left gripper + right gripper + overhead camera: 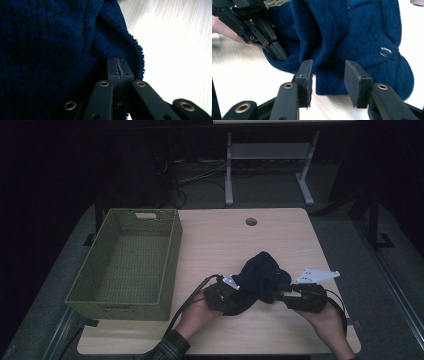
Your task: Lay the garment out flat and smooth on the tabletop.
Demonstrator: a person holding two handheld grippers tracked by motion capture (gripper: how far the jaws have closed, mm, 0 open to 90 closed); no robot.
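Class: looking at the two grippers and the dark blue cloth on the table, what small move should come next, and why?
Probably close the right gripper on the cloth: its jaws stand apart with a fold in front of them, while the left gripper is already shut on another edge.

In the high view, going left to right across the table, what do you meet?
Green woven basket → left claw → dark blue cloth → right claw.
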